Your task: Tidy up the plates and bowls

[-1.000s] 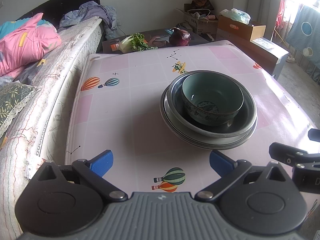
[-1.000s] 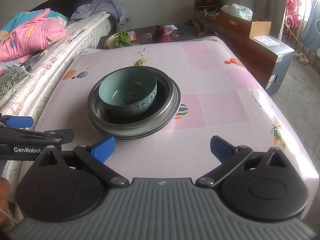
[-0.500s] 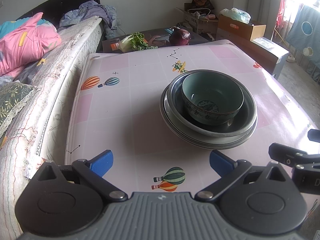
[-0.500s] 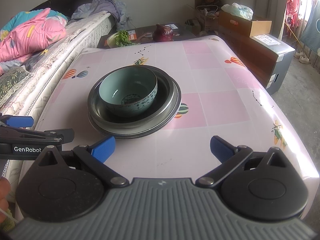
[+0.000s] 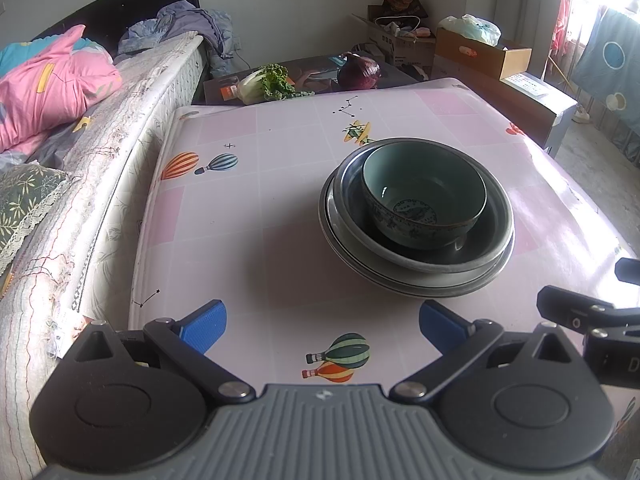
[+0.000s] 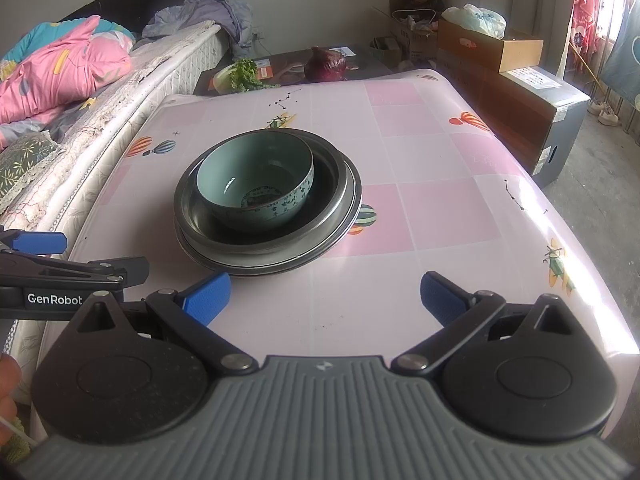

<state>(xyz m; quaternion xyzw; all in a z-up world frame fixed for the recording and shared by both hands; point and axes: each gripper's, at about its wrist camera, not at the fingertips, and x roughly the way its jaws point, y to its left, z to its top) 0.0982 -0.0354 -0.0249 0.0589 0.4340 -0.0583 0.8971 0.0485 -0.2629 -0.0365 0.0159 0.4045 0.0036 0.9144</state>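
Nothing has shifted in the last second: both tools hang where they were, short of the stack, so the sorting looks finished or paused. The left tool and right tool each stand wide and empty. Mid-desk sits one celadon bowl nested in one steel basin, atop what looks like two steel plates, rims touching.

The left black two-finger gripper with blue pads and the right black two-finger gripper with blue pads hover side by side, jaws spread wide, both empty, near the stacked metal plates
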